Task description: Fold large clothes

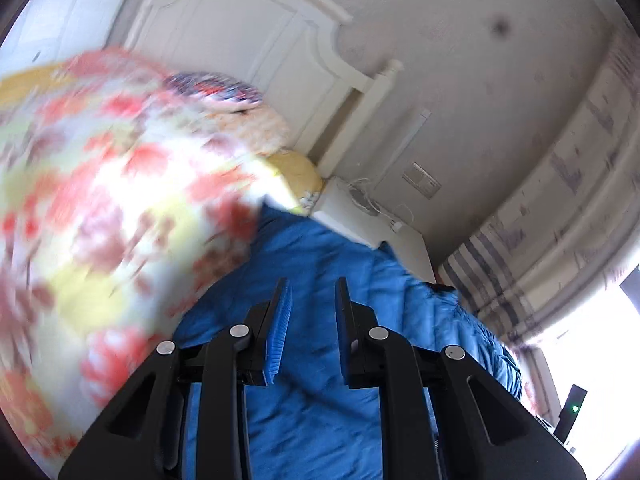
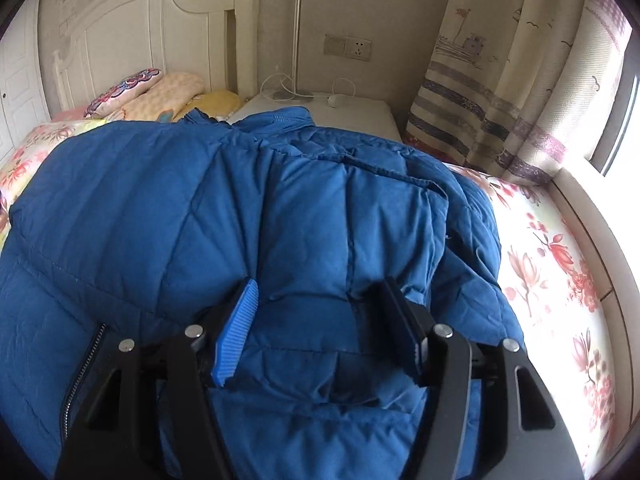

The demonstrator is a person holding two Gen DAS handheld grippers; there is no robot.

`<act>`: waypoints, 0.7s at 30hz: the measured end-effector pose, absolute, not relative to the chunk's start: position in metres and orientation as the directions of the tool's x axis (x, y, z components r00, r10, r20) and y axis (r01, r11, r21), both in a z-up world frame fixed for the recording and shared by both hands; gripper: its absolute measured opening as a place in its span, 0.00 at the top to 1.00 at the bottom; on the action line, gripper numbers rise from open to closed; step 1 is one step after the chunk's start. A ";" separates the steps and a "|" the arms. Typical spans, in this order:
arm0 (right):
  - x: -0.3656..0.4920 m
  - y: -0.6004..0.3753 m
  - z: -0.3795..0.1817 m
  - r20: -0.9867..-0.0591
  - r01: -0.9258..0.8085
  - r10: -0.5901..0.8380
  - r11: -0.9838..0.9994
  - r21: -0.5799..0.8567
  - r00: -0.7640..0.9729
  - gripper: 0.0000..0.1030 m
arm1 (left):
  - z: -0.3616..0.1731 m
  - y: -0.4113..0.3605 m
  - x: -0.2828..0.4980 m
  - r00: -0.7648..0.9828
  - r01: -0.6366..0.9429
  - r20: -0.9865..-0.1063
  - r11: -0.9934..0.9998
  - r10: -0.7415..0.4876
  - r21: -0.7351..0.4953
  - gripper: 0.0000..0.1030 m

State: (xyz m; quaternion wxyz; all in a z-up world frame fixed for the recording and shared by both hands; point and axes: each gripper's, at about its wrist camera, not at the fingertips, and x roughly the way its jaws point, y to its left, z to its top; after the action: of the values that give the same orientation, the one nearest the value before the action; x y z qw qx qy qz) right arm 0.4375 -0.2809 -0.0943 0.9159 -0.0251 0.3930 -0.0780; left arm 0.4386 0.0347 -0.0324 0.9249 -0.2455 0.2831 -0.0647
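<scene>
A large blue quilted jacket (image 2: 248, 208) lies on a bed with a floral sheet (image 2: 560, 264). Its collar points toward the headboard and a zipper (image 2: 86, 364) runs at the lower left. My right gripper (image 2: 320, 304) is open, its jaws wide apart on either side of a puffy fold of the jacket, right over the fabric. In the left wrist view the jacket (image 1: 320, 264) shows beyond my left gripper (image 1: 312, 300), which is open and empty, tilted, with the floral sheet (image 1: 100, 200) blurred at the left.
A white headboard (image 2: 160, 12) stands at the far end with pillows (image 2: 160, 92) below it. A white nightstand (image 2: 320, 108) with a lamp pole and cables stands beside the bed. Patterned curtains (image 2: 500, 80) and a bright window are at the right.
</scene>
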 end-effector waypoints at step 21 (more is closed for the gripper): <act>0.432 -0.299 -0.095 -0.710 0.119 -0.096 0.993 -0.018 0.698 0.38 | -0.074 -0.024 0.617 0.540 -0.047 -0.827 0.976 -0.155 -0.214 0.81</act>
State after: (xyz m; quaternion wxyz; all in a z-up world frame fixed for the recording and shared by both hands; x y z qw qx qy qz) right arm 0.4325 -0.2990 -0.0951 0.9213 0.0148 0.3842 -0.0585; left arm 0.6169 -0.0235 -0.0745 0.8712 -0.1057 0.4784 -0.0308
